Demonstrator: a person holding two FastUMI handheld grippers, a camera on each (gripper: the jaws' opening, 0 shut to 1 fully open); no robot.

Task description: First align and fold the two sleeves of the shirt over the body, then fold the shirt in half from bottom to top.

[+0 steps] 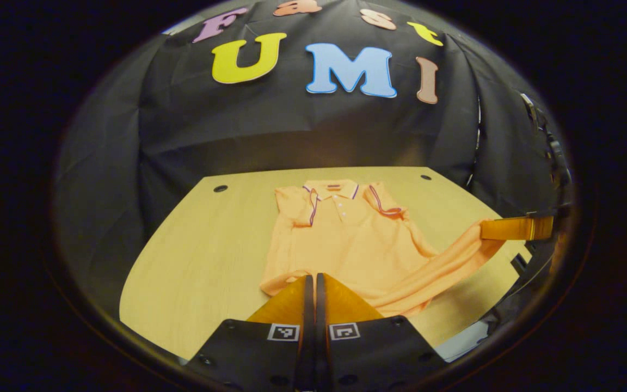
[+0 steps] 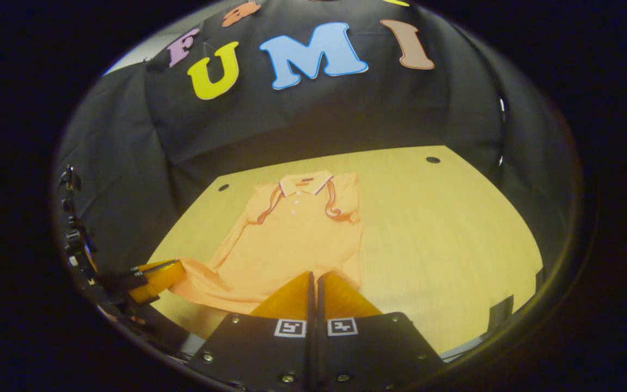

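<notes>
Clearly lifted, shirt (image 1: 340,239) hem corners pinched in left gripper (image 1: 311,279), right gripper (image 2: 313,275).

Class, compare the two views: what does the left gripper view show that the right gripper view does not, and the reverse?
Left gripper view: the right gripper at the far right, pinching a lifted hem corner of the orange shirt. Right gripper view: the left gripper at the lower left, gripping the other hem corner. Both: the shirt on the wooden table, sleeves folded in, collar farthest away.
</notes>
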